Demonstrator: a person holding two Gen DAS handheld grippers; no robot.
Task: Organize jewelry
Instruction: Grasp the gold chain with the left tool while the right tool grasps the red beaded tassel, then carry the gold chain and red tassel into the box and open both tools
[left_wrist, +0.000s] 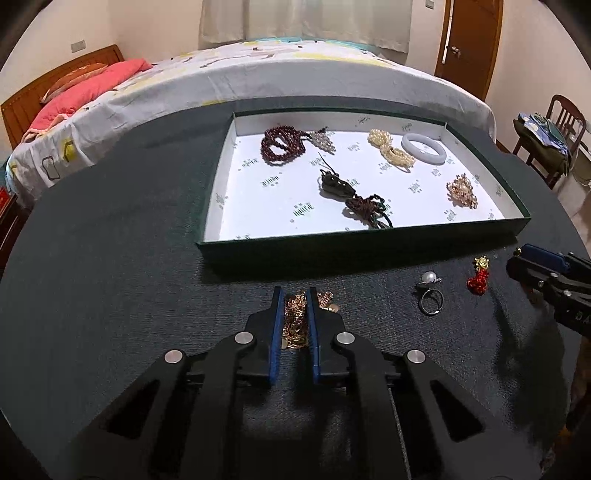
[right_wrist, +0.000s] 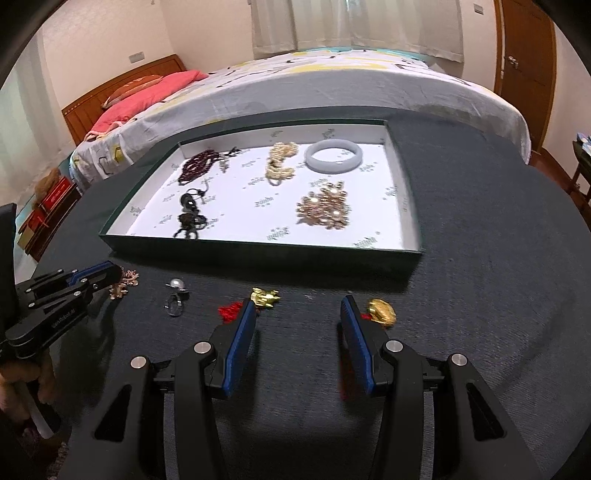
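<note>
the left hand-held gripper (left_wrist: 295, 295) is clamped on a gold chain (left_wrist: 295, 321) on the bench (left_wrist: 110, 277), at 6 o'clock of the tray (left_wrist: 221, 206). the right hand-held gripper (right_wrist: 297, 306) gapes, empty.

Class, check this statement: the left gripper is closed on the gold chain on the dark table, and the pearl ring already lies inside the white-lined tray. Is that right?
Not quite. The pearl ring is not in the tray; it lies on the dark table in front of it, as the left wrist view shows. The left gripper is indeed closed on the gold chain.
</note>
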